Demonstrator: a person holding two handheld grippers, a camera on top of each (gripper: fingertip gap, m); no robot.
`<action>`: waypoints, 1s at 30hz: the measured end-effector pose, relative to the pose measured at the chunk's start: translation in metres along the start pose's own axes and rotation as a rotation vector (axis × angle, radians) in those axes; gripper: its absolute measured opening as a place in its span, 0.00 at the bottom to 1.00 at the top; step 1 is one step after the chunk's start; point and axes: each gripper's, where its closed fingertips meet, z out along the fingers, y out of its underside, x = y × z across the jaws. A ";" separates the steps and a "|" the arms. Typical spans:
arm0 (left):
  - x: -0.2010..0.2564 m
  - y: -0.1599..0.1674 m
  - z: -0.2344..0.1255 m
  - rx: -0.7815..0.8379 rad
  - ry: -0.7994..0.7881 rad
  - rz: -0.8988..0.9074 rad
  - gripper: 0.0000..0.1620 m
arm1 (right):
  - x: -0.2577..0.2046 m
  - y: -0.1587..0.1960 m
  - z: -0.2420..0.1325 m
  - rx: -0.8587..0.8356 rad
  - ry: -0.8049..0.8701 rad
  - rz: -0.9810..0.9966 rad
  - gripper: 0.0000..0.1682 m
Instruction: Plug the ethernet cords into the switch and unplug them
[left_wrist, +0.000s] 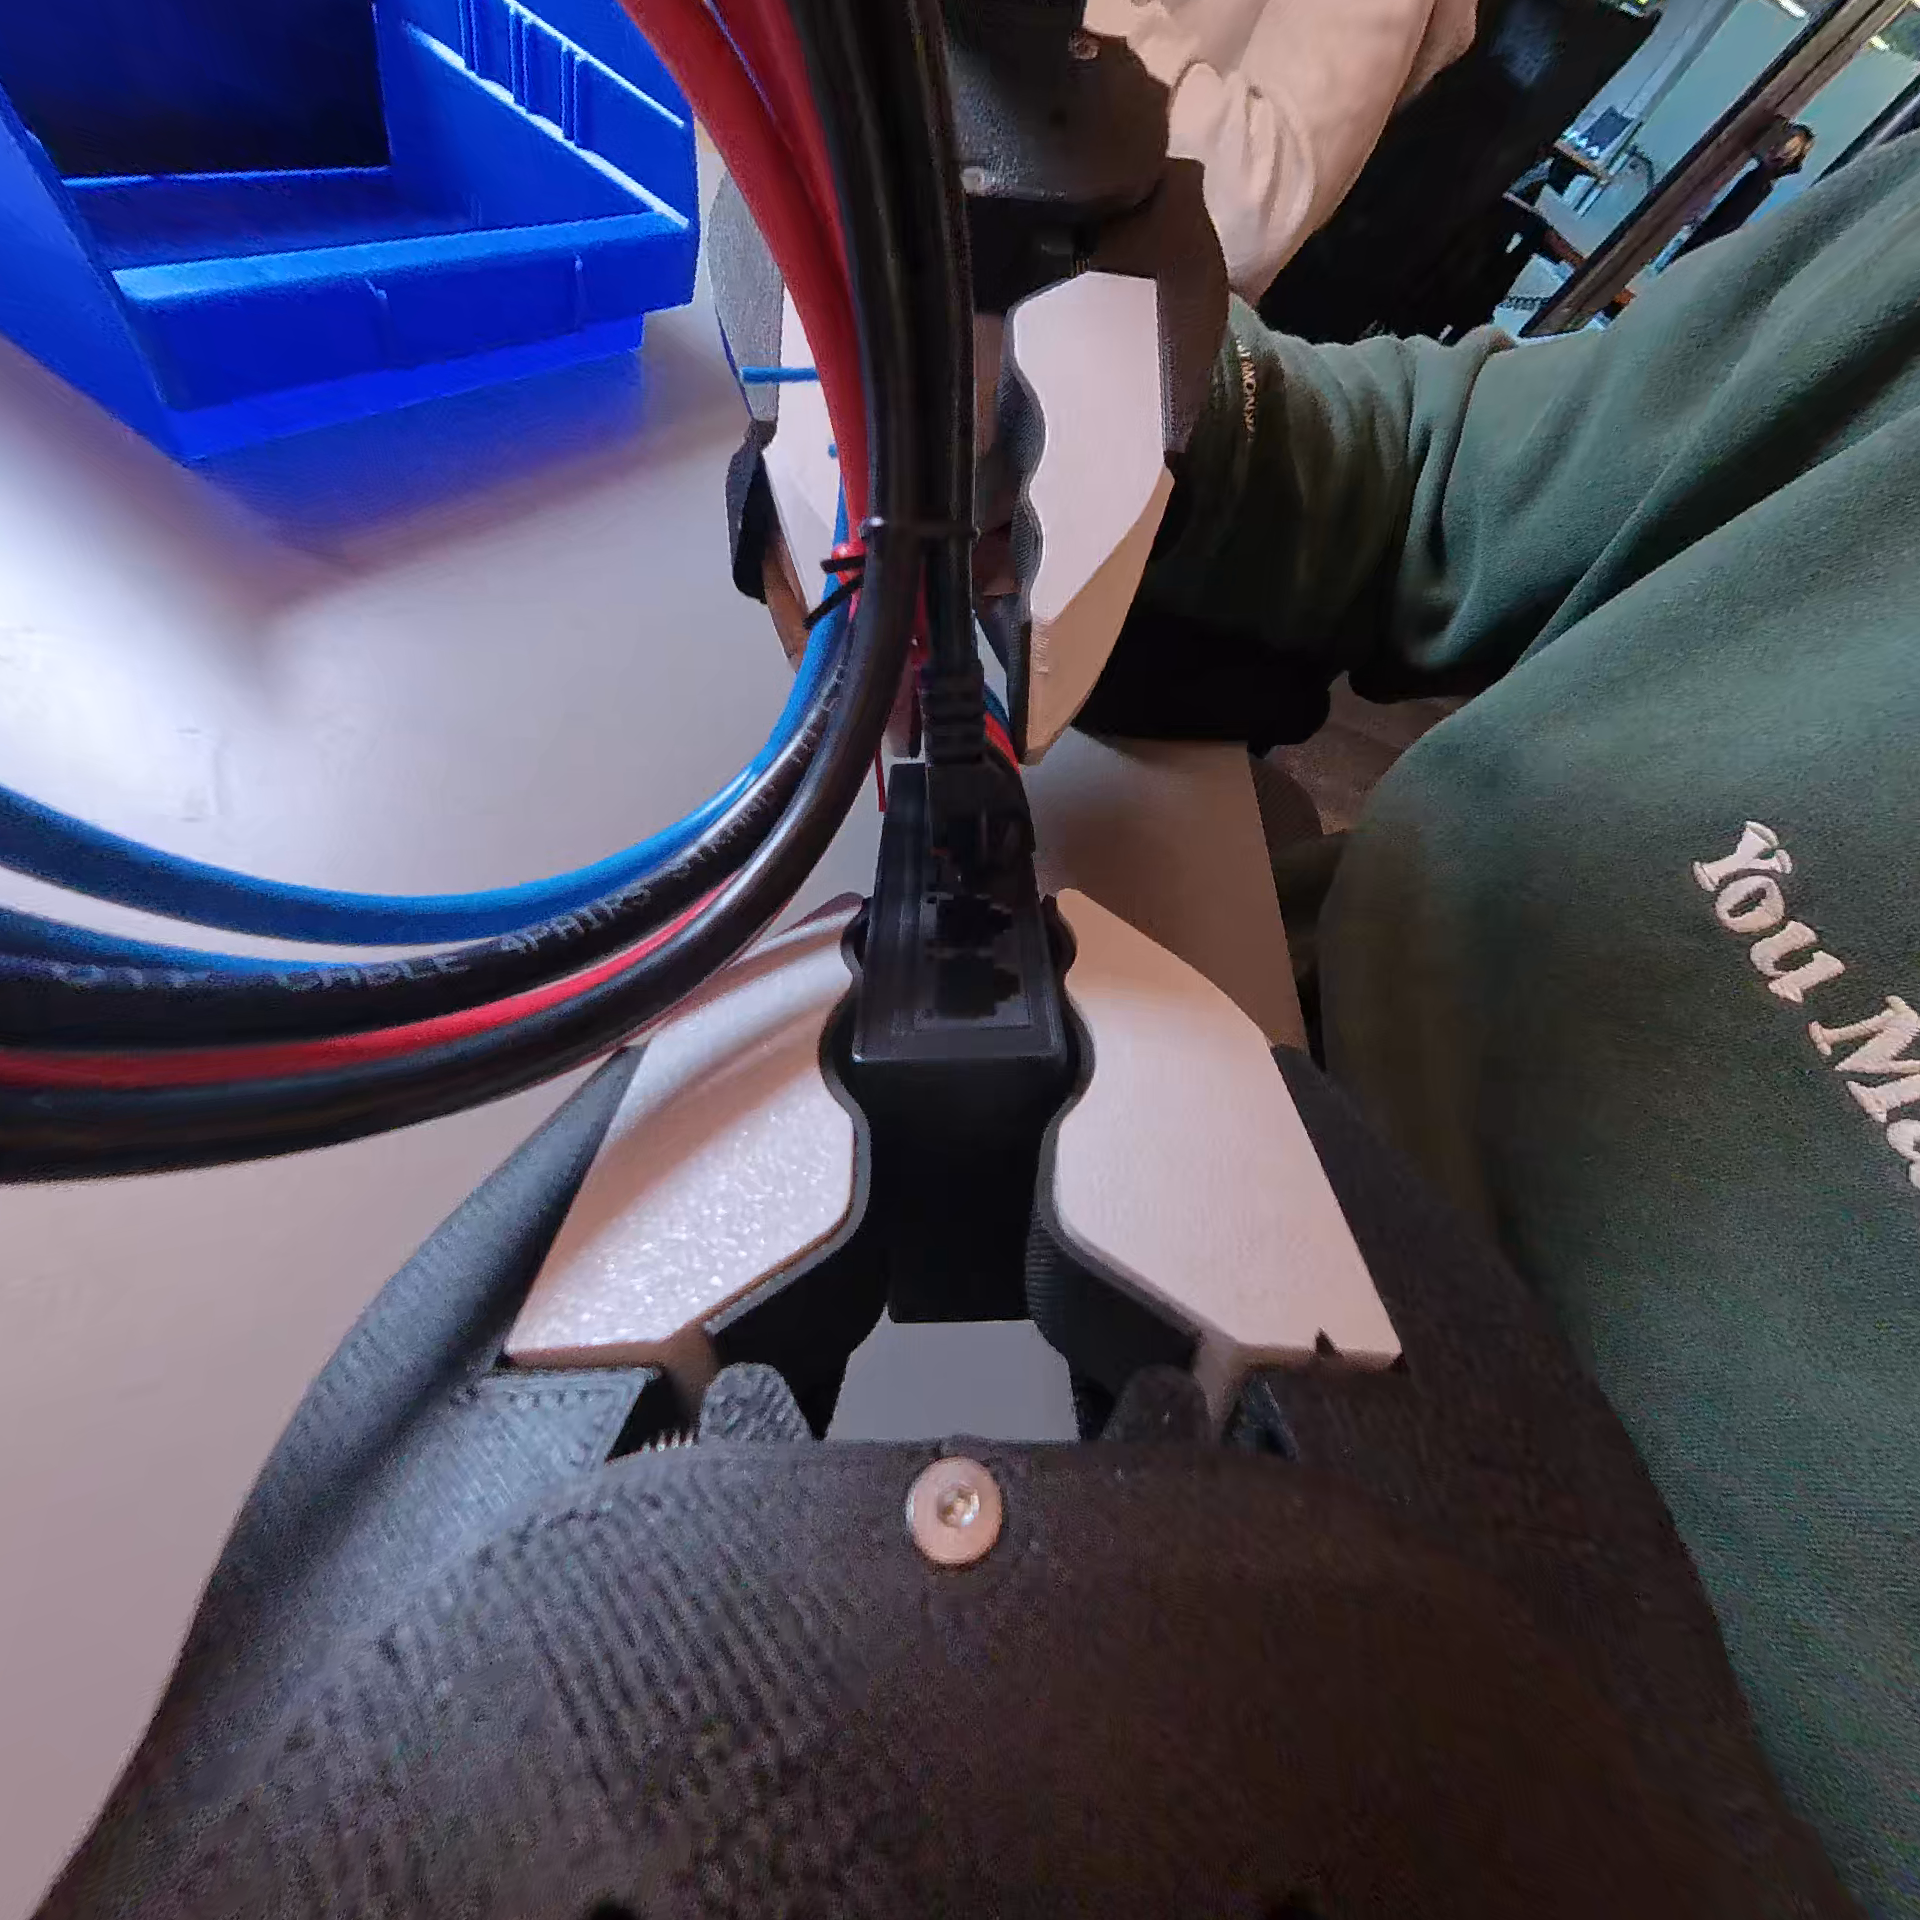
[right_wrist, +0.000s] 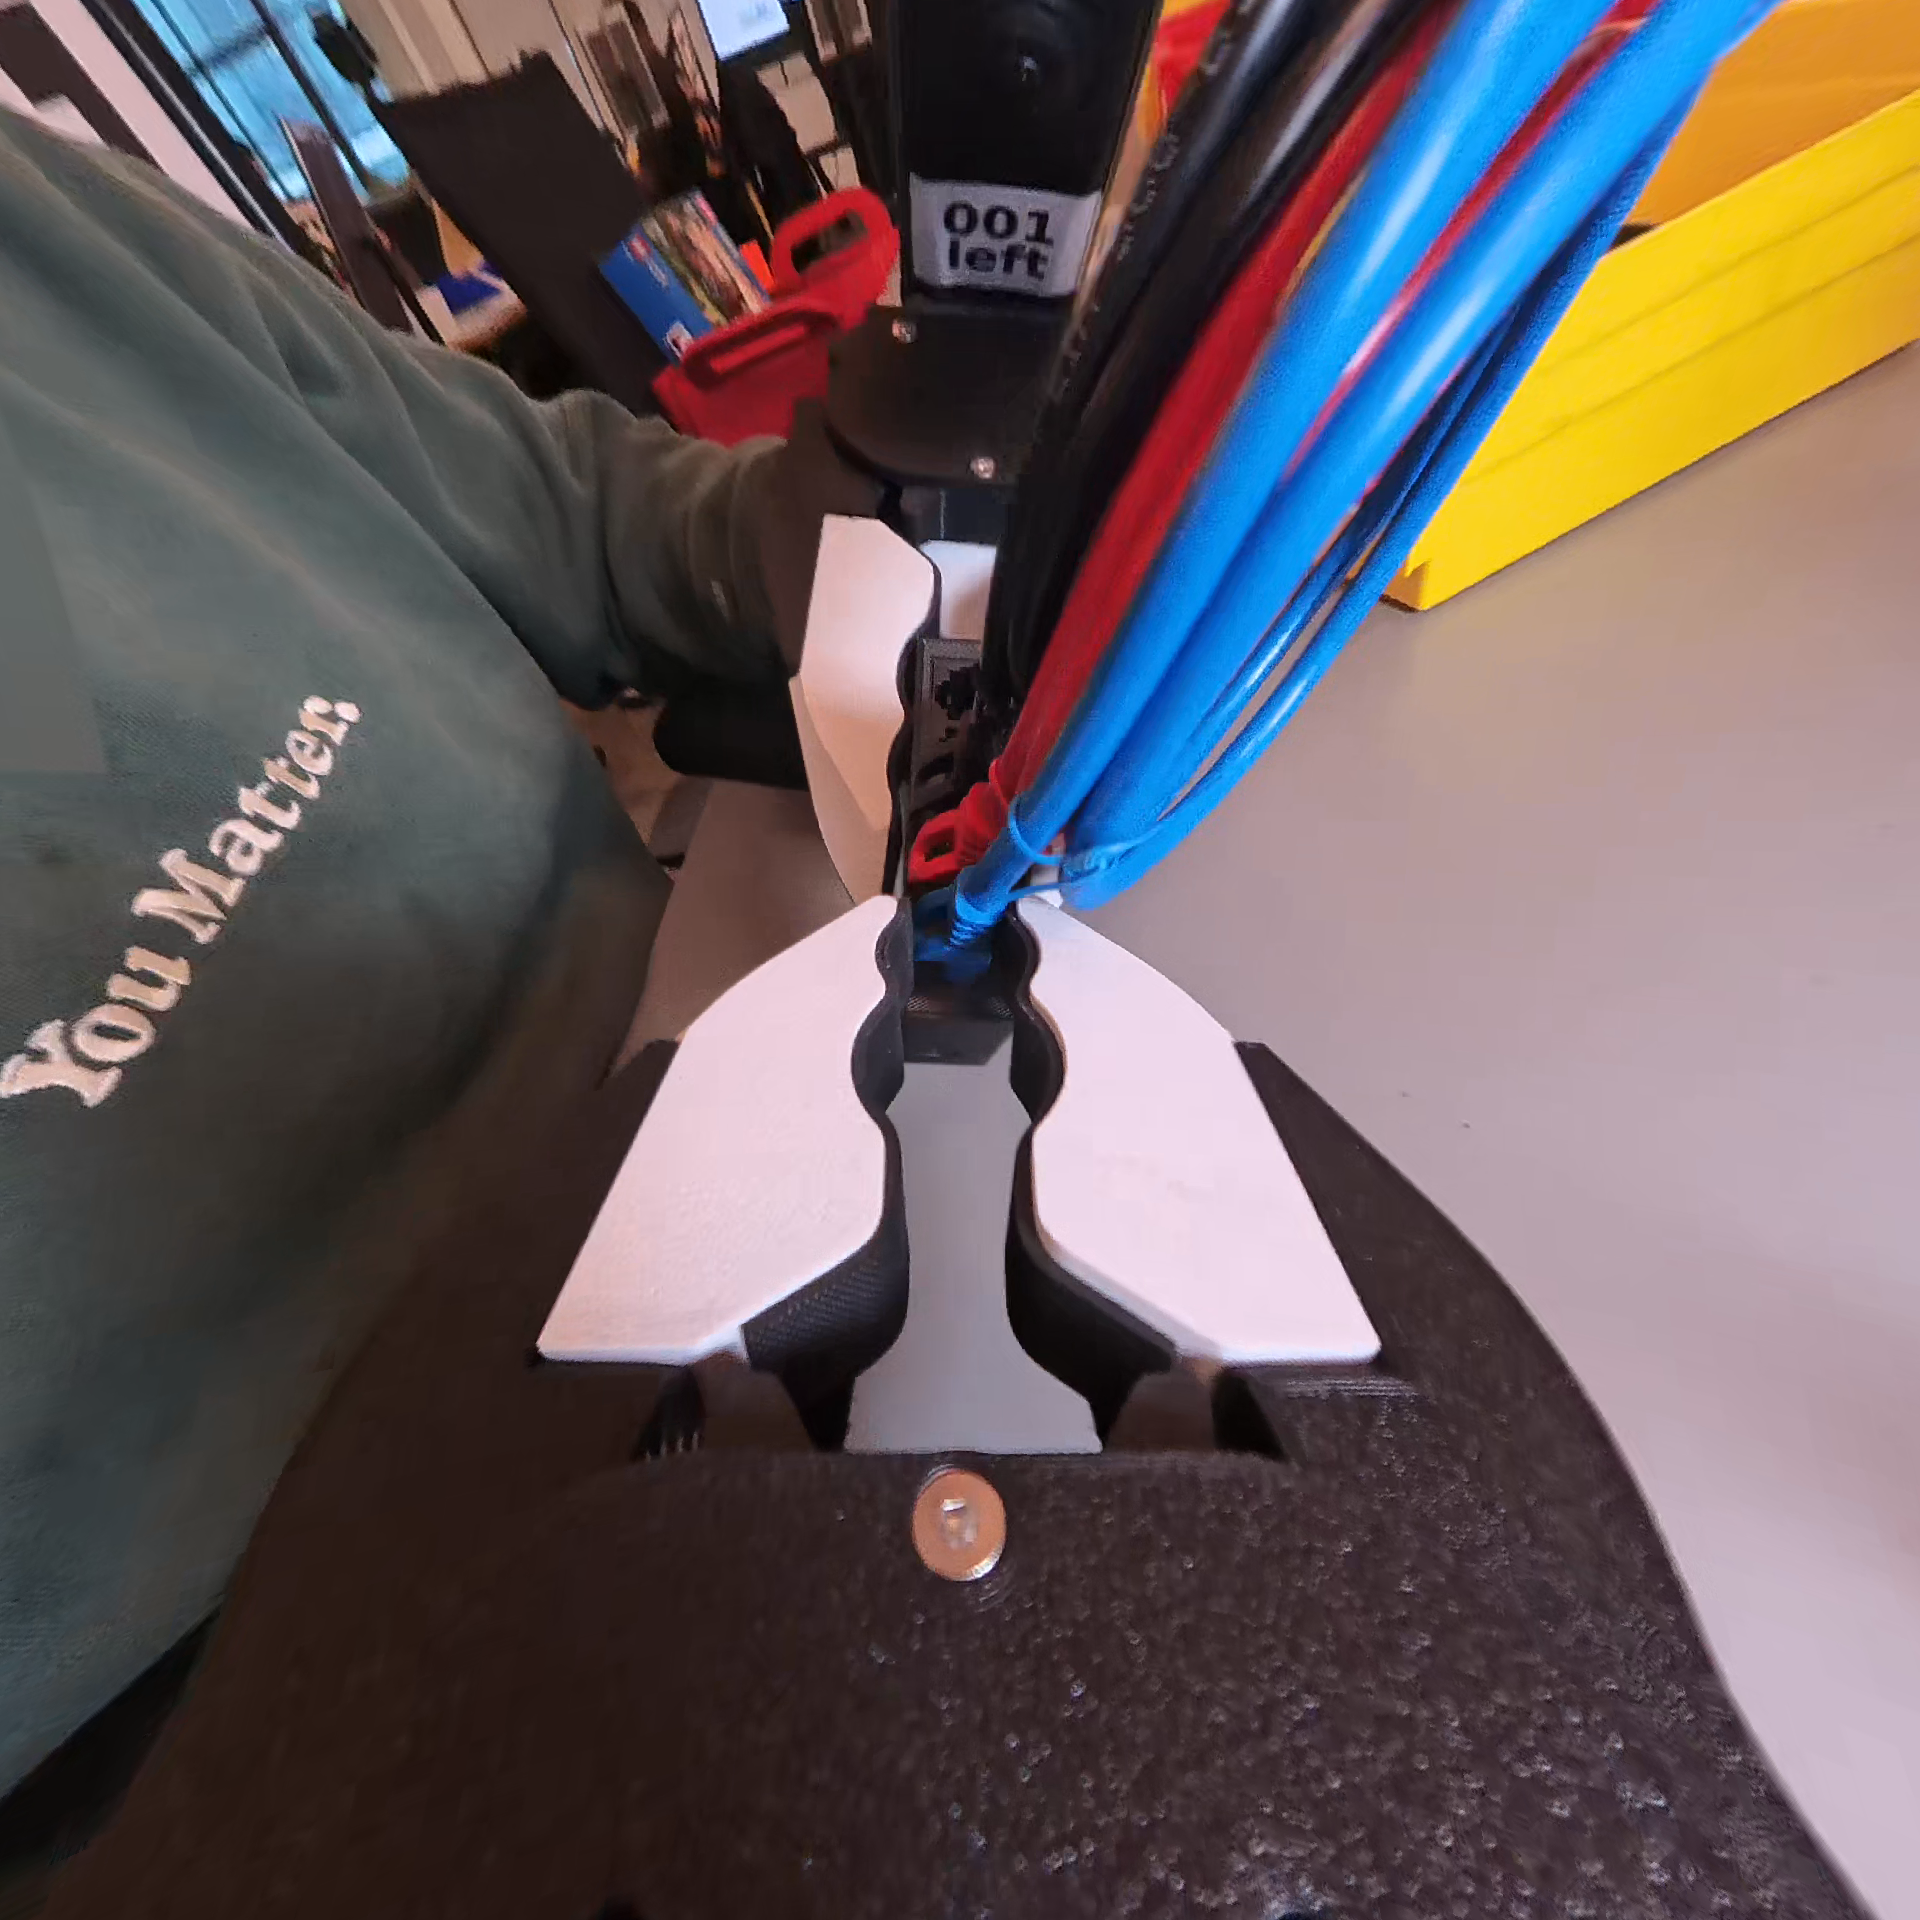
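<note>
In the left wrist view my left gripper (left_wrist: 961, 935) is shut on a small black switch (left_wrist: 956, 1081), held off the table with its row of ports facing up. A black cord (left_wrist: 951, 717) is plugged into the far port, and the nearer ports show empty. Bundled blue (left_wrist: 436, 904), red and black cords loop off to the left. My right gripper (left_wrist: 920, 686) faces it from the far side. In the right wrist view my right gripper (right_wrist: 956, 940) is shut on the plug of a blue cord (right_wrist: 1247, 540) at the switch (right_wrist: 956, 1023). A red plug (right_wrist: 940, 836) sits in the port beyond.
A blue bin (left_wrist: 343, 229) stands on the pale table (left_wrist: 312, 675) at the far left. A yellow bin (right_wrist: 1662, 395) stands at the right in the right wrist view. A person's green sleeve and sweatshirt (left_wrist: 1610, 727) fill the side near the table edge. Clutter lies beyond. Both grippers' tips are close together, under 4 cm apart.
</note>
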 end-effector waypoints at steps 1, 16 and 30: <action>0.000 0.001 0.000 -0.005 -0.001 -0.007 0.18 | 0.000 0.001 0.000 -0.016 0.014 -0.021 0.10; 0.005 0.008 0.002 -0.060 -0.011 -0.023 0.18 | -0.002 0.015 0.005 -0.133 0.102 -0.220 0.11; 0.001 0.009 0.000 -0.056 -0.047 -0.028 0.18 | 0.005 0.012 0.006 -0.071 0.296 -0.453 0.11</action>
